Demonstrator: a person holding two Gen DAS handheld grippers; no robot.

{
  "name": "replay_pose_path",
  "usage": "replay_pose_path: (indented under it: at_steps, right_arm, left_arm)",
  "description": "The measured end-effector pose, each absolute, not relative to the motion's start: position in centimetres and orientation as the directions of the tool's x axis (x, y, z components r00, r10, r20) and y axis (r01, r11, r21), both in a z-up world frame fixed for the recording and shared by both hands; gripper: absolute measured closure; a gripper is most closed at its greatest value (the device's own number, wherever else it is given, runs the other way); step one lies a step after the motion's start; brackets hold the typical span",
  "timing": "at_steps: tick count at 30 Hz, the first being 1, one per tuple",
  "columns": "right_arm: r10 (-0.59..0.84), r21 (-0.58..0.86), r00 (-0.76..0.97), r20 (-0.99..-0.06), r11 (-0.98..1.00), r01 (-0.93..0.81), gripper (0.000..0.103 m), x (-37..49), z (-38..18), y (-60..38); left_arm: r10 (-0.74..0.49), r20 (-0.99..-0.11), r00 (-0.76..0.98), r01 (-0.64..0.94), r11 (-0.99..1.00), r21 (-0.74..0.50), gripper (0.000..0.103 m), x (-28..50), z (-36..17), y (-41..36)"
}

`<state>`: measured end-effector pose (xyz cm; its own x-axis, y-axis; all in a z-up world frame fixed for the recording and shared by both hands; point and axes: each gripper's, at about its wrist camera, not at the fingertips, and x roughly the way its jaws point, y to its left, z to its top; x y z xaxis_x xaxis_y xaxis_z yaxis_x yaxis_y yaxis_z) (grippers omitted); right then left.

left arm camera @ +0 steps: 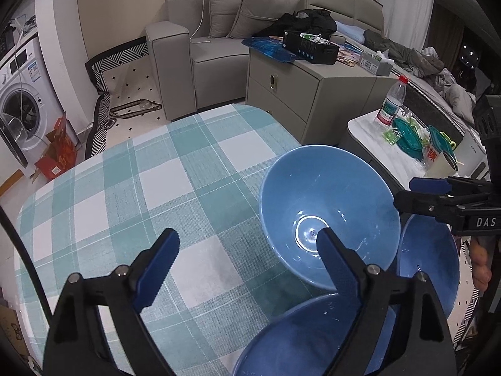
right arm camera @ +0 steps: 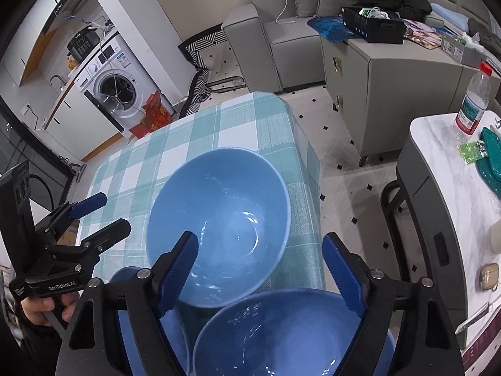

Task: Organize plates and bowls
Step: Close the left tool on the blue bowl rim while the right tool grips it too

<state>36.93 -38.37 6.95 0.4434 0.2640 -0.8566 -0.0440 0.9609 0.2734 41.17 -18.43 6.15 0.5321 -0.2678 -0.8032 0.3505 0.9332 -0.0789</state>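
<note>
— Three glossy blue ceramic bowls [right arm camera: 219, 222] sit empty, clustered on your teal checked tablecloth [left arm camera: 131, 188]?
— Yes. Your left gripper [left arm camera: 247, 247] and right gripper [right arm camera: 260, 263] both hang spread, pinching nothing.

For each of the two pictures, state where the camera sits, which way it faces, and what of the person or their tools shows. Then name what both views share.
Left wrist: sits on the left gripper, angled down at the checked tablecloth and the pale blue bowl; the right gripper enters at the right edge.
Right wrist: sits on the right gripper, looking down into that bowl; the left gripper and a hand show at left.
Shared: bowls, tablecloth, sofa, water bottle.
</note>
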Motion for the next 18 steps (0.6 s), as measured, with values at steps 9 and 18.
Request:
replay_pose_path:
  at_steps: [9,18]
  right_arm:
    - [0.290,0.302,0.396,-0.871,0.953,-0.035,0.035,38.1,5.0,-38.1]
    - [0.291,0.299,0.384,-0.876,0.953,-0.041,0.041,38.5,4.1,-37.7]
  left_arm:
    - [-0.286,-0.829,0.480,0.373,0.922,-0.102,0.040,41.9,4.9,-19.3]
    - [-0.293,-0.844,0.449,0.381,0.917,-0.115,0.052,42.3,3.7,-20.0]
